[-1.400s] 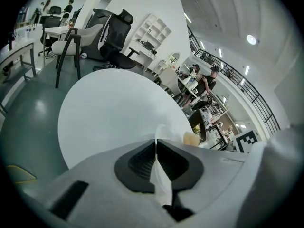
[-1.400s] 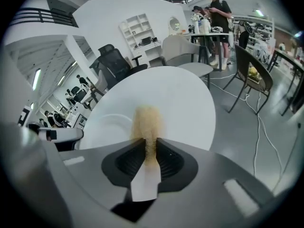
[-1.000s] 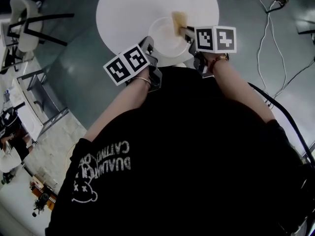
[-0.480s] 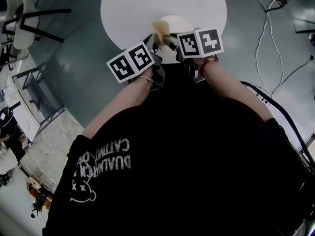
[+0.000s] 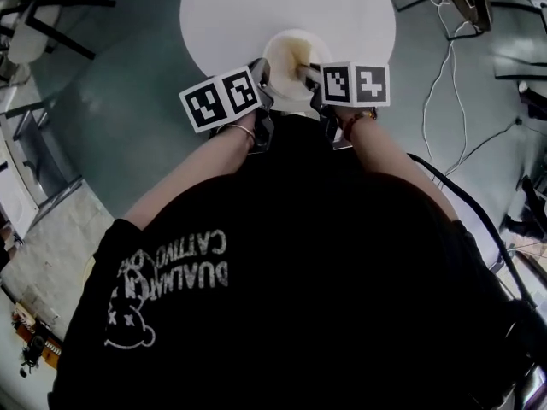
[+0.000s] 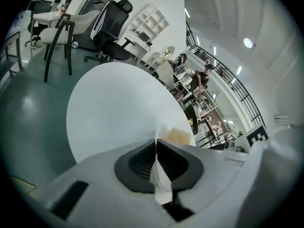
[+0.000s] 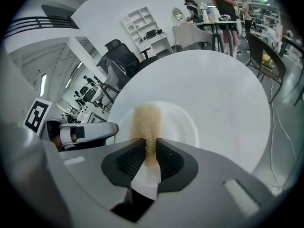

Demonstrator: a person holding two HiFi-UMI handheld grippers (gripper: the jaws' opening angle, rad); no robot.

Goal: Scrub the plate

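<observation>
Two grips hold: the left hand-held gripper (image 6: 156, 144) pinches the plate (image 7: 183, 122) by its rim near the desk (image 7: 223, 80) edge. The right hand-held gripper (image 7: 151, 148), clamped on the sponge (image 7: 146, 120), has drawn it from far rim to middle, so scrubbing is underway.

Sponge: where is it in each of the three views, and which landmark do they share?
Head view: sponge at top centre, over the plate.
Left gripper view: tan patch just above the jaws, right of centre.
Right gripper view: centre, pinched in the right gripper, over the plate.
Shared landmark: the round white table.
</observation>
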